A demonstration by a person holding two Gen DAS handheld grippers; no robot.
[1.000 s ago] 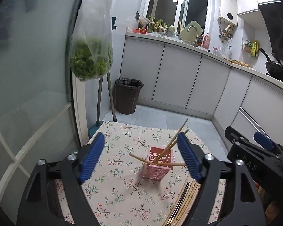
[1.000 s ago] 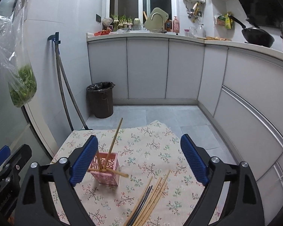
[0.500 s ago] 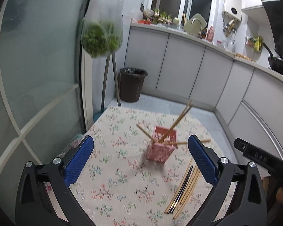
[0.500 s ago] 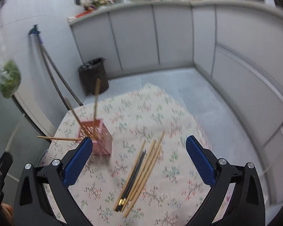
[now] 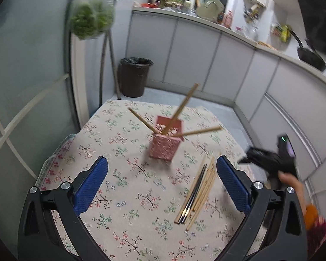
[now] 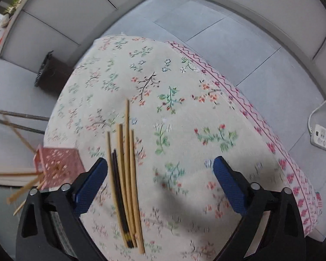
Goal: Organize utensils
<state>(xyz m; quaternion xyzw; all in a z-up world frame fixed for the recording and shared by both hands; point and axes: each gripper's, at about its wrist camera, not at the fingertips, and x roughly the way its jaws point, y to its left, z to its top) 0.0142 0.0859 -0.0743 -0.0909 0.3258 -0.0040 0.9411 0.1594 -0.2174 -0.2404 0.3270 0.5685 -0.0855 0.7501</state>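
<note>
A pink perforated holder [image 5: 166, 140] stands on the floral tablecloth [image 5: 123, 191] with three wooden chopsticks [image 5: 180, 109] sticking out at angles. A bundle of wooden and black chopsticks [image 5: 197, 190] lies flat to its right. My left gripper [image 5: 162, 183] hangs open above the cloth, short of the holder, with nothing between its fingers. In the right wrist view my right gripper [image 6: 160, 183] points steeply down over the loose chopsticks [image 6: 125, 174]. Its jaws are closing slightly, wide apart; the bundle lies beneath them near the left finger, untouched. The holder [image 6: 58, 167] sits at the left.
A black bin [image 5: 134, 76] and a broom stand on the floor beyond the table. A bag of greens [image 5: 90, 18] hangs at the left. White cabinets curve around the right. A power strip [image 6: 322, 138] lies on the floor past the table's edge [image 6: 271, 134].
My right gripper dropped and tipped steeply down over the loose chopsticks, rolling as it went. My left gripper sank a little and opened wider; the holder now sits farther up in its view.
</note>
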